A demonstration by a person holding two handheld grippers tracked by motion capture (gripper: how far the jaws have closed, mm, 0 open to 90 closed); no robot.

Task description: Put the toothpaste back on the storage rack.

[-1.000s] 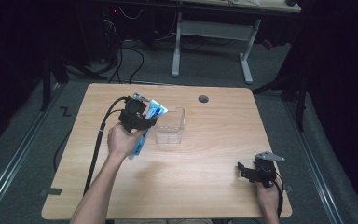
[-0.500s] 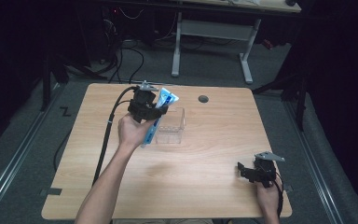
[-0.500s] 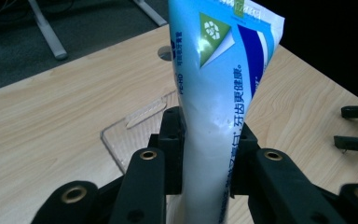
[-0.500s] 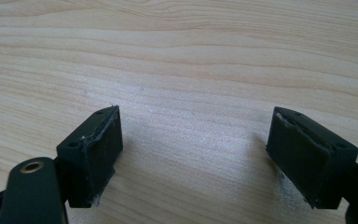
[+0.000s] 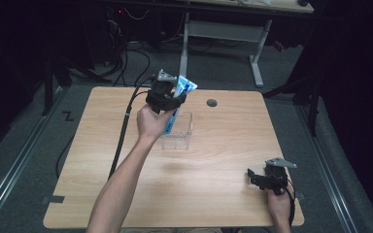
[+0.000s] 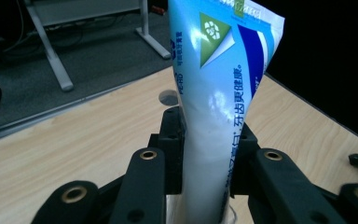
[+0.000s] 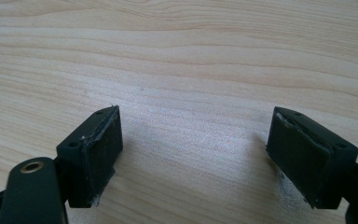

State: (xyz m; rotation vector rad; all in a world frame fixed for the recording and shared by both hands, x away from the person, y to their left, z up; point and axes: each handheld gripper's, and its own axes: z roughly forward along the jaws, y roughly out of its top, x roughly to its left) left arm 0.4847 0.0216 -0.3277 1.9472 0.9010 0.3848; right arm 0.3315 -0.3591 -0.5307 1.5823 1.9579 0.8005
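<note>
Clearly carrying: tube (image 6: 219,116) clamped mid-body in left gripper (image 5: 167,99), tail up, cap end aimed into clear box (image 5: 178,136) at table (image 5: 97,145) twelve o'clock. Right gripper (image 7: 193,154) idle at five o'clock, jaws spread, empty.

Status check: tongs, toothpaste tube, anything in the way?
Left tongs shut on toothpaste tube, held above clear container. Right tongs open, empty, low over table near its corner. Nothing blocking the container.
</note>
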